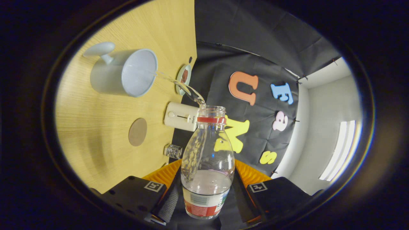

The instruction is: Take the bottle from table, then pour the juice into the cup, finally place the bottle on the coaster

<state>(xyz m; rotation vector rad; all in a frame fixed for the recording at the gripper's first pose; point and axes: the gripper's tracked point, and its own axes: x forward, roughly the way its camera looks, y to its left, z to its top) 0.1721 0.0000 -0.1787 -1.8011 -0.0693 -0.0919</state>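
Observation:
My gripper (207, 185) is shut on a clear plastic bottle (207, 153) with a red neck ring and a label at its base; both fingers press its sides. The bottle is tipped over, and a thin clear stream (179, 85) arcs from its open mouth into a pale blue cup (127, 73) with a knobbed handle, which stands on the wooden table (96, 127). Clear liquid remains in the bottle's lower part. A round brown coaster (138, 132) lies on the table between the cup and my fingers.
A white box-shaped device (180, 116) sits at the table's edge near the bottle's mouth. A small dish with something brown (183, 78) lies beyond it. A small wire cage-like object (173, 150) stands near the fingers. Black cloth wall lies past the table.

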